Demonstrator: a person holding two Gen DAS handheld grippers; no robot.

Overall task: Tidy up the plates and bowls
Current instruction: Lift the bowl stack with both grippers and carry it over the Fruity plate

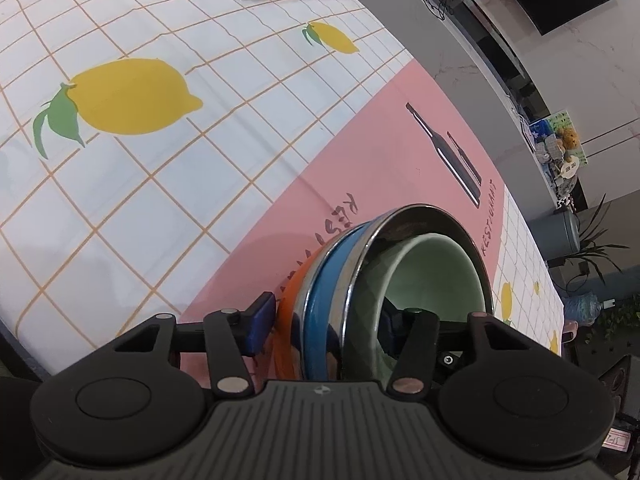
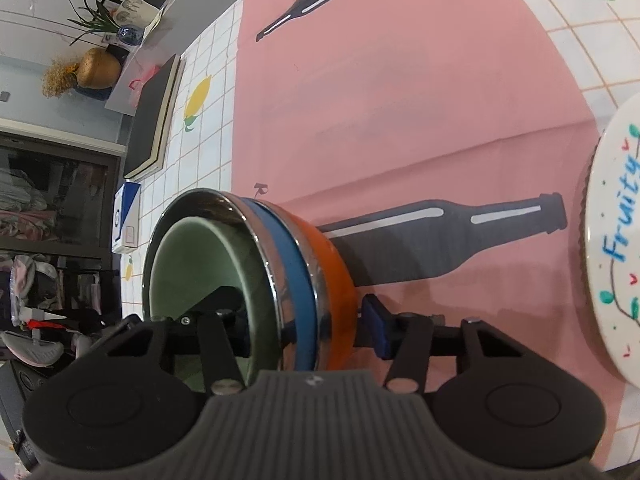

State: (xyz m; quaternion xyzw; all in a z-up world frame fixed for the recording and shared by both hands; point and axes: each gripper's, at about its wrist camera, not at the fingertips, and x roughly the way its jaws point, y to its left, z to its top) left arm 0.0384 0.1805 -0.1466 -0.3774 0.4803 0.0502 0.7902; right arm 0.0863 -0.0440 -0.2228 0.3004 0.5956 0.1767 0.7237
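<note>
A nested stack of bowls (image 1: 332,304) fills the lower middle of the left wrist view: an orange bowl outermost, a blue one, a steel-rimmed one, and a pale green bowl (image 1: 436,276) innermost. My left gripper (image 1: 328,328) is shut on the stack's rim, one finger outside and one inside. The same stack (image 2: 296,280) shows in the right wrist view, with my right gripper (image 2: 296,328) shut on its rim the same way. The stack is held above the pink mat (image 2: 400,120). A white plate (image 2: 616,248) lettered "Fruity" sits at the right edge.
The table carries a lemon-print grid cloth (image 1: 160,200). A black notebook (image 2: 154,120) and a blue-and-white box (image 2: 126,220) lie at its far side. Shelves, plants and a gold vase (image 2: 98,68) stand beyond the table edge.
</note>
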